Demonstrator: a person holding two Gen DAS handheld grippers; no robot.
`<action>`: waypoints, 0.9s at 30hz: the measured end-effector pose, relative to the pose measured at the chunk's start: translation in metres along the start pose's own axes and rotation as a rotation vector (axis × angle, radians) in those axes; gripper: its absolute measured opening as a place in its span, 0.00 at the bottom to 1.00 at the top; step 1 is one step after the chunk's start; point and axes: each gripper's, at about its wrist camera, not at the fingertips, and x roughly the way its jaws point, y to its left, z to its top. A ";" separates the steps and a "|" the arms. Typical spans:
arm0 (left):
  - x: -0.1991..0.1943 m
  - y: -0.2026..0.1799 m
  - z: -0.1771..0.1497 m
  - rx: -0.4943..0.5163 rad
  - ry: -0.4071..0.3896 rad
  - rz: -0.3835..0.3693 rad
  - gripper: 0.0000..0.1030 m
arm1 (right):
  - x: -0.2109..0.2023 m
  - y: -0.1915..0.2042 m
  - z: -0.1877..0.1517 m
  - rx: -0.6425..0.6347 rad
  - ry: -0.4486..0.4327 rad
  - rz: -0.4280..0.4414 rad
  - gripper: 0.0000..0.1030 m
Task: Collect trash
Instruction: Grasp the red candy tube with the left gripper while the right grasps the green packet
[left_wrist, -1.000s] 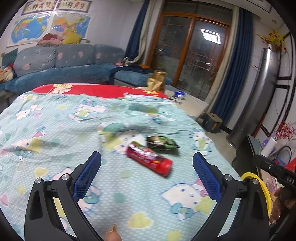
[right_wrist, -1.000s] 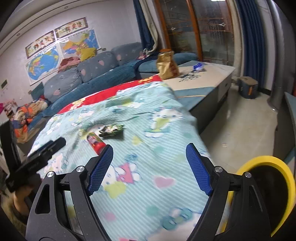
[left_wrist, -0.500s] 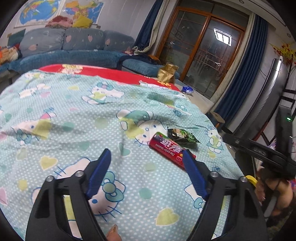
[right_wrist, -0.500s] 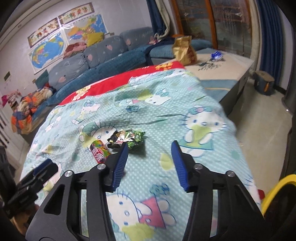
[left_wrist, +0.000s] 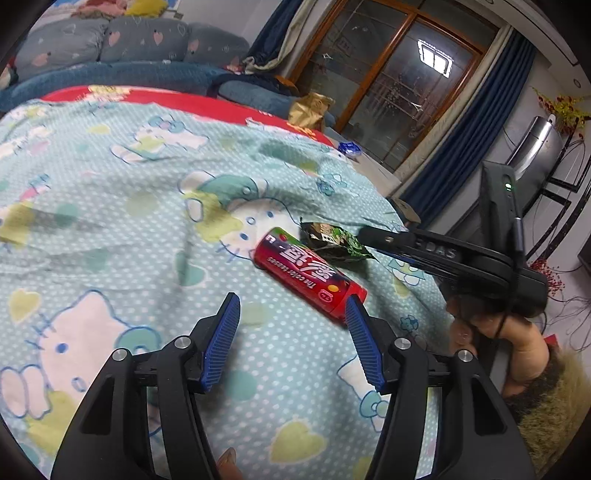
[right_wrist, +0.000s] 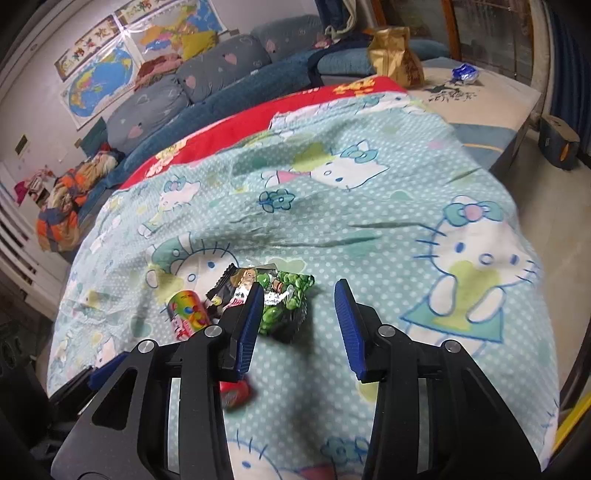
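left gripper (left_wrist: 291, 308): jaws part-open, have just been closing, nothing between them | red can (left_wrist: 310, 277): lying on the blanket (left_wrist: 110, 221), just ahead, by its right pad | right gripper (right_wrist: 299, 295): jaws narrowed, have just been closing, not gripping | green wrapper (right_wrist: 284, 295): just ahead, partly behind its left pad

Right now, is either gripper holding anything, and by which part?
Nothing is held. The left gripper nears the red can's end; the right gripper reaches over the green wrapper. Both have been closing.
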 end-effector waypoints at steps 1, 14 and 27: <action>0.005 0.001 0.001 -0.011 0.017 -0.011 0.55 | 0.005 0.001 0.002 -0.008 0.008 0.006 0.33; 0.049 -0.001 0.013 -0.094 0.098 -0.091 0.55 | 0.029 -0.016 0.001 0.081 0.059 0.088 0.28; 0.070 -0.007 0.021 -0.152 0.097 -0.076 0.55 | -0.019 -0.031 -0.010 0.133 -0.070 0.125 0.02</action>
